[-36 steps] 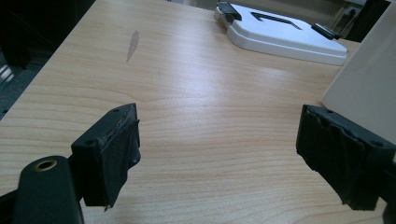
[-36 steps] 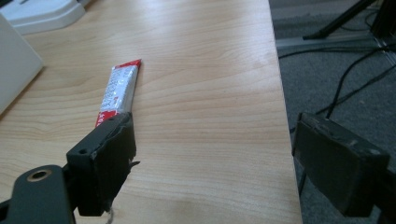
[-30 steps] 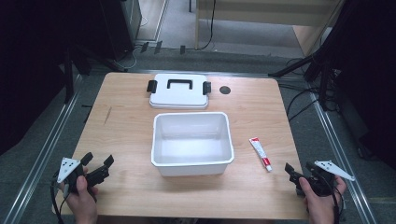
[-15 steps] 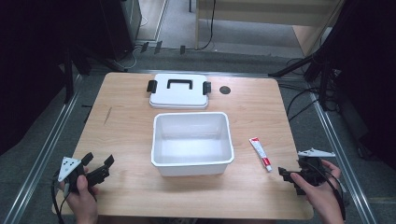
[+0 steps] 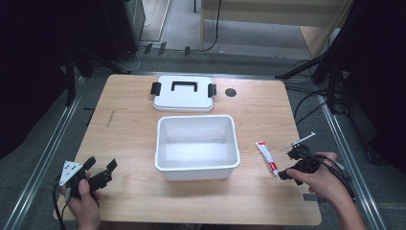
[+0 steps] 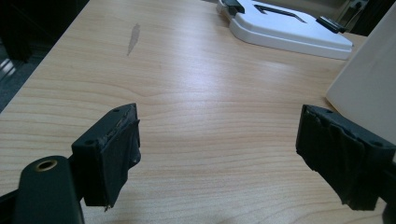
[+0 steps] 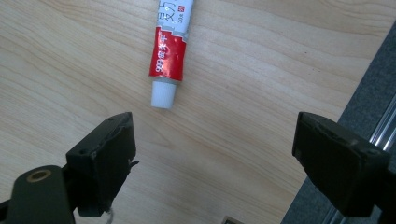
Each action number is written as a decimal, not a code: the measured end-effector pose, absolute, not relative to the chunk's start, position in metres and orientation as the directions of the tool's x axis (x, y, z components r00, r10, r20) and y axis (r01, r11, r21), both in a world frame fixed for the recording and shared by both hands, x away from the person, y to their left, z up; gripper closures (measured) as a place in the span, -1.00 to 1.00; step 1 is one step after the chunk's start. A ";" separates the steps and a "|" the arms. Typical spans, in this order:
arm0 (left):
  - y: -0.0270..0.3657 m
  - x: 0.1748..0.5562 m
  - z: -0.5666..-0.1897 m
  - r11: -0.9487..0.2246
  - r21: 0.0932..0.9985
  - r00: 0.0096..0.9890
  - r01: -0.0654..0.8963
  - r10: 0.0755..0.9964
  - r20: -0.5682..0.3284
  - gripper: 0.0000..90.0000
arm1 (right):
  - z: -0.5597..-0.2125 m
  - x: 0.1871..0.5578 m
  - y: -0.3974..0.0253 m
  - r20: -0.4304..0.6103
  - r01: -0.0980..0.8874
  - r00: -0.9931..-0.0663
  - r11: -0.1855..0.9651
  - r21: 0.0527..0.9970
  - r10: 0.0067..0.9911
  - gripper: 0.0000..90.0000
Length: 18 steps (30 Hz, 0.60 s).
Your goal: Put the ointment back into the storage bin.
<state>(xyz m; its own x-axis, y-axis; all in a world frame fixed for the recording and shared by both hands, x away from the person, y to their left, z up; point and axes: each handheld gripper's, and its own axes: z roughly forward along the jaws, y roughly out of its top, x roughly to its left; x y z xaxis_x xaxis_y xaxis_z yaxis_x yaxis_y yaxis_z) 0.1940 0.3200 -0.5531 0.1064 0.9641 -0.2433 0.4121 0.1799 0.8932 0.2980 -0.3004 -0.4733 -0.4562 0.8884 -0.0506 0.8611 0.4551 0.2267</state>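
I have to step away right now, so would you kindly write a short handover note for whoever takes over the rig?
Left tool: open, holding nothing, low over the table's near left corner.
Right tool: open, holding nothing, aimed at the cap end of the tube, not touching it.
Tube lies flat on the table, right of the white bin.
Bin holds nothing; its lid lies behind it.
Done: nothing moved yet.
Left, probably: grasp the tube, put it in the bin, fit the lid.

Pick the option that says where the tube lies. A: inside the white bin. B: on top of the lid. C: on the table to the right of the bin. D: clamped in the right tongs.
C: the tube lies flat on the table, right of the bin, just ahead of the open right tongs.
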 end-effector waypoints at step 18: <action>0.320 0.195 -0.553 0.177 0.890 0.111 0.421 0.964 -0.244 -0.68 | -0.470 0.331 -0.279 -0.038 0.880 -0.472 0.473 0.037 0.881 -0.31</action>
<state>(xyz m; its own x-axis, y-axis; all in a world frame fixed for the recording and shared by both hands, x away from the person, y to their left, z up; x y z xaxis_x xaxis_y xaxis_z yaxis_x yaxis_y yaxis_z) 0.1949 0.3198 -0.5530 0.1106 0.9635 -0.2436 0.4213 0.1766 0.8895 0.3306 -0.2789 -0.4696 -0.4716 0.8809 -0.0385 0.8803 0.4729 0.0373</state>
